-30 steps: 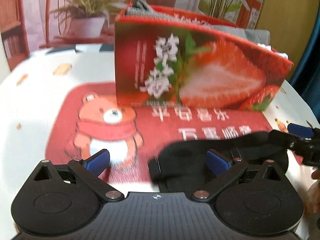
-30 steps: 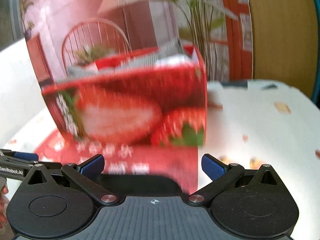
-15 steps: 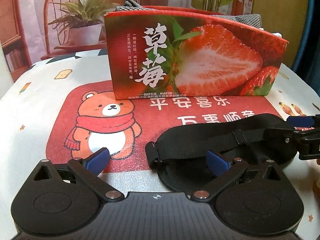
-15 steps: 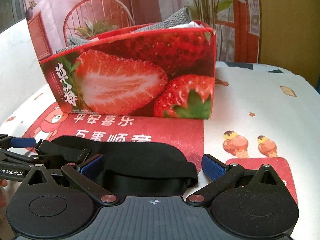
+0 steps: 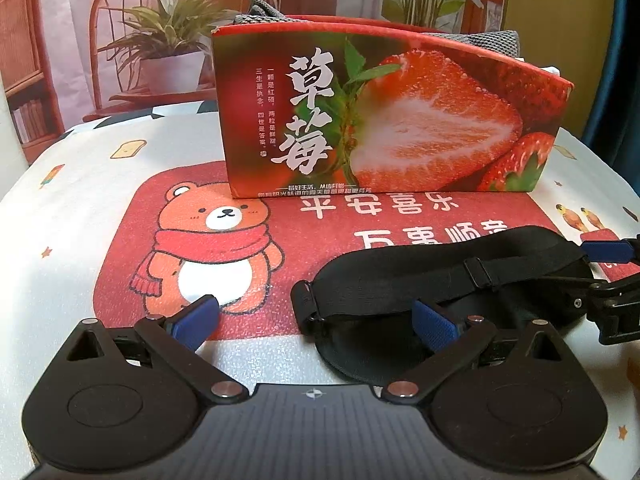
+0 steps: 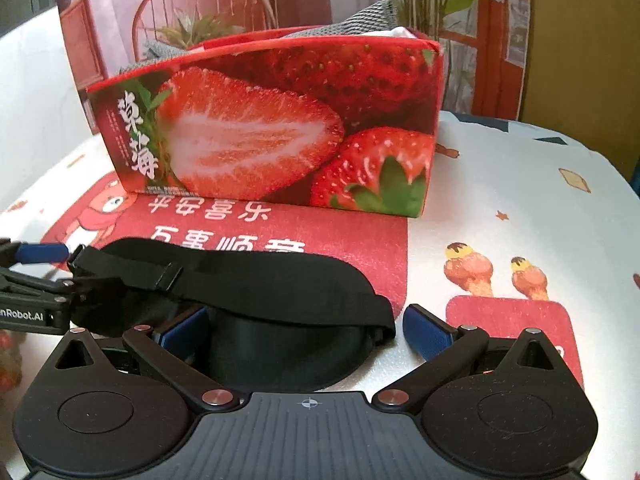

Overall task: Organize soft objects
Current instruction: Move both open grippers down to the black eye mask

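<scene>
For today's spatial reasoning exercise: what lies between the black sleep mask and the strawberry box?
Only the red bear mat with its white printed characters lies between the sleep mask and the strawberry box; no object sits there. Both wrist views show it.

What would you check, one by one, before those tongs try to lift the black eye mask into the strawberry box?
1. Left tongs open: ok, the blue pads stand wide apart.
2. Right tongs open: ok, also wide apart.
3. Eye mask within the right tongs' span: ok, its padded part lies between the pads.
4. Eye mask free on the red mat: ok, nothing lies on it.
5. Strap clear of the tongs: cannot tell, one end lies right at the other tongs' tip.
6. Room in the strawberry box: cannot tell, grey fabric already pokes above its rim.
</scene>
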